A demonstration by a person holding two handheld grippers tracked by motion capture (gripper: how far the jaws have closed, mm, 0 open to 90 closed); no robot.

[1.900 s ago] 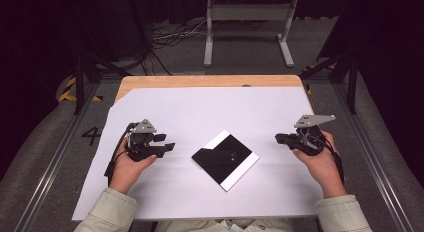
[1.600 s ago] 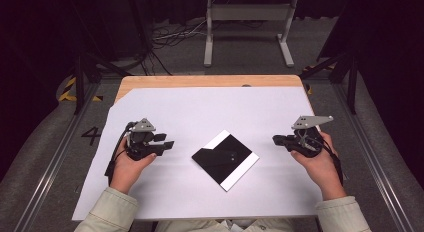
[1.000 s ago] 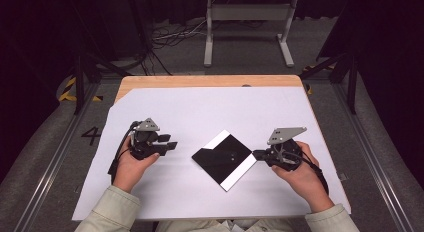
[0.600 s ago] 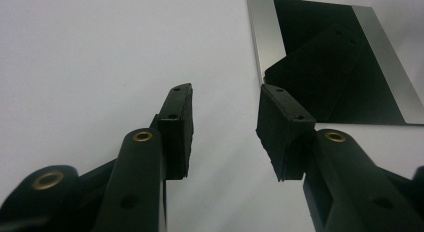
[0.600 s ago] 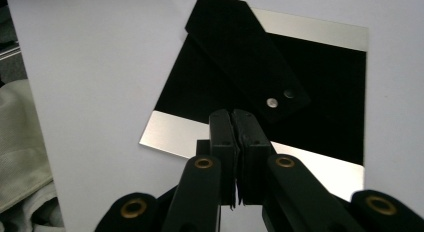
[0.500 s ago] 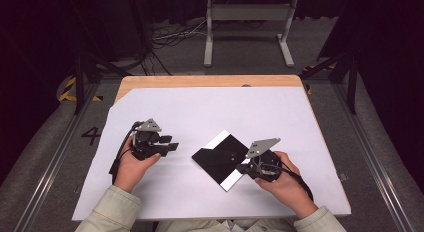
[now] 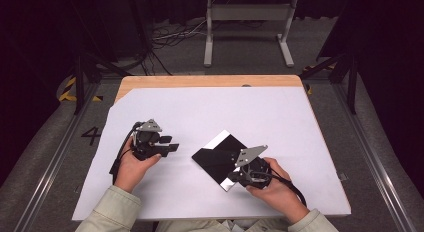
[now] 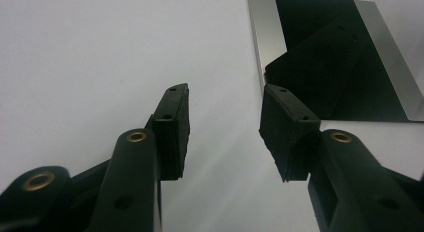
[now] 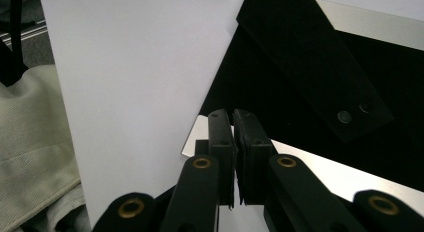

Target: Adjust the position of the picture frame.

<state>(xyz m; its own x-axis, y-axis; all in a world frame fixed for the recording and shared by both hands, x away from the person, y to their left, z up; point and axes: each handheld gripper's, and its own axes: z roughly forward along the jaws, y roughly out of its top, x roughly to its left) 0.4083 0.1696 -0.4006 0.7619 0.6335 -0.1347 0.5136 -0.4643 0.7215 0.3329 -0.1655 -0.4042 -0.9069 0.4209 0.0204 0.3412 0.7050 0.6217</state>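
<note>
A dark room surrounds the table (image 7: 210, 82), whose wooden top is mostly covered by a big white sheet (image 7: 200, 112). Beyond the far edge, cables (image 7: 175, 34) lie on the grey floor next to a pale metal stand (image 7: 247, 14). A number four (image 7: 91, 135) is marked on the floor to the left.

Near the middle of the sheet lies the black panel (image 7: 217, 154), a glossy flat square with silvery strips along two opposite edges, turned so one corner points toward me. From my left gripper's view the panel (image 8: 345, 67) lies flat ahead and to the right, its dark face mirroring something above it.

My left gripper (image 7: 172, 143) rests to the left of the panel, near it but apart from it, pointing toward it. Its jaws stand well apart and have just opened a little further; nothing is between the pads (image 8: 175, 127), only bare white sheet.

My right gripper (image 7: 231, 178) sits at the panel's near corner. Its jaws are pressed almost together, and in its own view the fingertips (image 9: 222, 129) hang right over the silvery corner of the panel (image 9: 310, 77). I cannot tell whether they pinch that corner or merely sit against it. My pale sleeve (image 9: 30, 137) shows at the left of that view.
</note>
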